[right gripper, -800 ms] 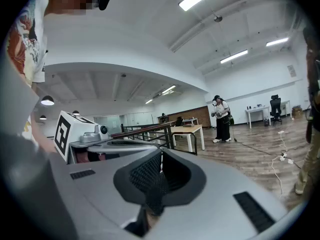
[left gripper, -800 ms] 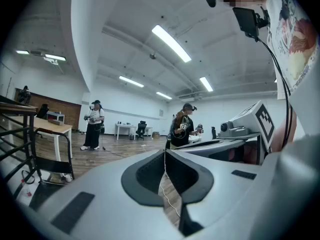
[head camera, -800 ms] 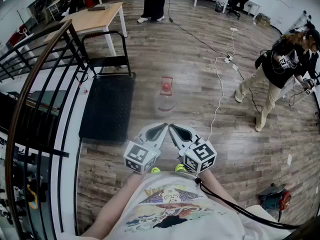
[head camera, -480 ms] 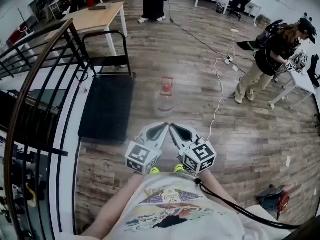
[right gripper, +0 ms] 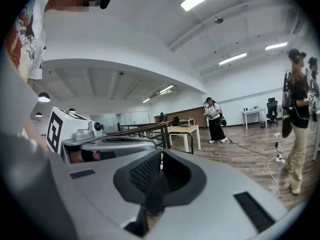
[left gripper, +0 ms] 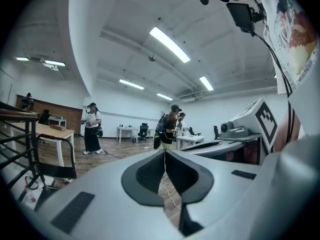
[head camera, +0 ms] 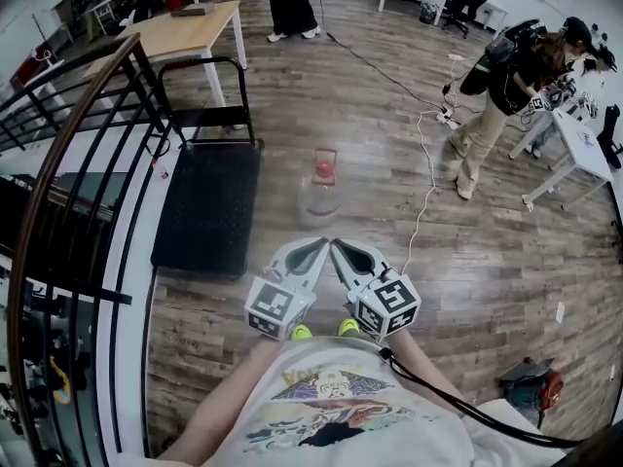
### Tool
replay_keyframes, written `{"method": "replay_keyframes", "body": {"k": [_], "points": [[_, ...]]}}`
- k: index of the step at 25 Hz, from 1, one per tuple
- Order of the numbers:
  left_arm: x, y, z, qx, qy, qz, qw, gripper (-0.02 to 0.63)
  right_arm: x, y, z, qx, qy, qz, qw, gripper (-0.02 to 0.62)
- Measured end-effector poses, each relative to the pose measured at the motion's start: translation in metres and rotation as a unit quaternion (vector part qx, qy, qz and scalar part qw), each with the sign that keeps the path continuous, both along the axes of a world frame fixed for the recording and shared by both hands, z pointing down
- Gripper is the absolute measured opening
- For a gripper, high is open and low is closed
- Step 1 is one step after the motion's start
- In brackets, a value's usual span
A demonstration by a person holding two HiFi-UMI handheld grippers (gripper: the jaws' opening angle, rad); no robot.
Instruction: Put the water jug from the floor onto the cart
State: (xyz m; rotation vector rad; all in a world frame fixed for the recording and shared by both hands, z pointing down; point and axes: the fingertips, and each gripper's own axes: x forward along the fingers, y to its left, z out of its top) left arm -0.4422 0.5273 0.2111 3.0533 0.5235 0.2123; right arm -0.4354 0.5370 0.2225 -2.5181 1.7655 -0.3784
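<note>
A clear water jug [head camera: 321, 187] with a pink cap and handle stands upright on the wood floor, just right of the black flat cart [head camera: 209, 207]. My left gripper [head camera: 319, 245] and right gripper [head camera: 336, 245] are held side by side in front of my chest, tips nearly touching each other, well short of the jug. Both are shut with nothing between their jaws. In the left gripper view the left gripper [left gripper: 164, 154] shows closed pads; in the right gripper view the right gripper [right gripper: 159, 159] does too. The jug is not seen in either gripper view.
The cart's black push handle [head camera: 204, 90] rises at its far end. A dark stair railing [head camera: 83, 154] runs along the left. A wooden table [head camera: 185, 32] stands beyond. A white cable [head camera: 426, 178] crosses the floor on the right, near a person [head camera: 501, 86]. A red tool [head camera: 533, 389] lies at lower right.
Both grippers and the jug have stayed put. The person at the right has walked away toward the white table at the far right.
</note>
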Motion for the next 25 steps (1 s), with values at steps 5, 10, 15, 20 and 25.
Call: {"method": "replay_keyframes", "body": {"k": [5, 10, 15, 20, 25], "points": [[-0.005, -0.007, -0.001, 0.001, -0.003, 0.004, 1.0000, 0.015, -0.005, -0.008, -0.001, 0.002, -0.008, -0.004, 1.000, 0.026], [-0.006, -0.011, -0.004, 0.006, -0.006, 0.013, 0.9999, 0.015, -0.007, -0.013, -0.003, -0.002, -0.027, -0.009, 1.000, 0.020], [0.002, -0.005, 0.007, 0.003, -0.014, 0.013, 0.9998, 0.015, 0.001, -0.007, 0.008, -0.013, -0.021, -0.014, 1.000, 0.020], [0.022, -0.013, 0.016, -0.002, -0.024, 0.006, 0.9997, 0.015, 0.021, -0.015, 0.015, -0.009, -0.031, -0.015, 0.999, 0.020], [0.050, -0.025, 0.022, 0.004, -0.034, -0.010, 0.9994, 0.015, 0.051, -0.027, 0.022, -0.002, -0.040, -0.023, 0.999, 0.020]]}}
